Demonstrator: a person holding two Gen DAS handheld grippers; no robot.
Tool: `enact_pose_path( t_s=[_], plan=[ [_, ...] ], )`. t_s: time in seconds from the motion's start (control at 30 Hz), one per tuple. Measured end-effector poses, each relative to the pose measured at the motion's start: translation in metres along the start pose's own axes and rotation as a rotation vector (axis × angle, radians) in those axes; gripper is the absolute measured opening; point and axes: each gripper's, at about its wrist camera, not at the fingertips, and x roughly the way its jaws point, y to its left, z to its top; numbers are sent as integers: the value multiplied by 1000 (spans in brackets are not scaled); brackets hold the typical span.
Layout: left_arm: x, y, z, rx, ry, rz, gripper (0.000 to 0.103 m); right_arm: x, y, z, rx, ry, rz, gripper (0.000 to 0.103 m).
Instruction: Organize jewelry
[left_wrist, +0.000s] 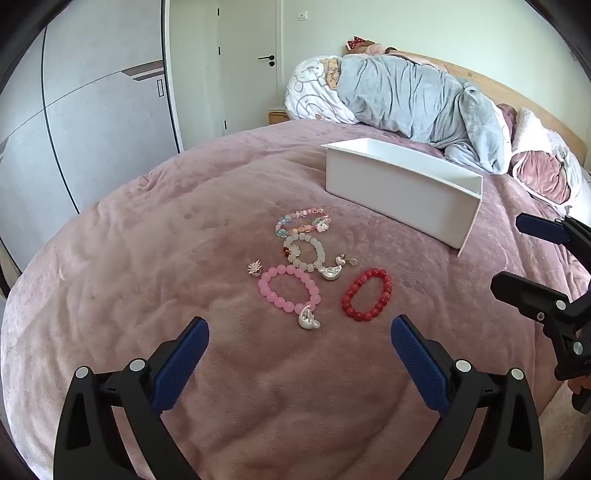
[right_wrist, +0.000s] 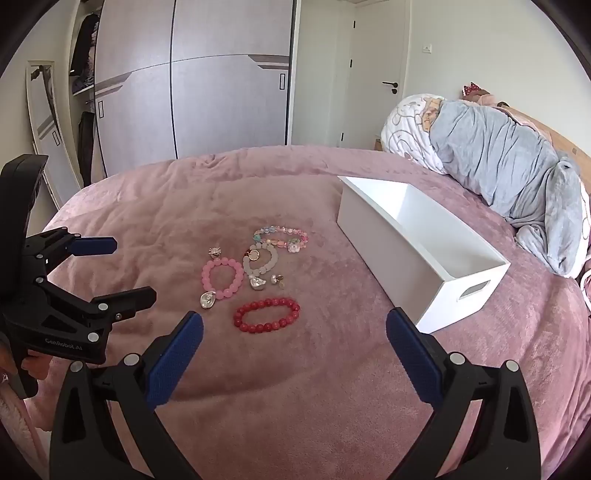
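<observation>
Several bracelets lie on the pink bedspread: a red bead bracelet, a pink one with a silver charm, a pale white one and a multicoloured one. A small flower brooch and small earrings lie beside them. An empty white box stands behind them to the right. My left gripper is open, short of the pink bracelet. My right gripper is open, short of the red bracelet.
A grey blanket and pillows are piled at the head of the bed beyond the box. A wardrobe and a door stand behind the bed.
</observation>
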Motion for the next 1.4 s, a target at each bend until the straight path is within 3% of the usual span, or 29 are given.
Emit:
enact_pose_path(
  t_s=[0.8,1.4],
  plan=[
    [-2,0,-1,-2,-17,-18,100,1,5,-4,-18,-2,-3,98],
    [-13,1,2,-10,-62,-41,100,-8,7,-3,-21,-62,-5,98]
  ],
)
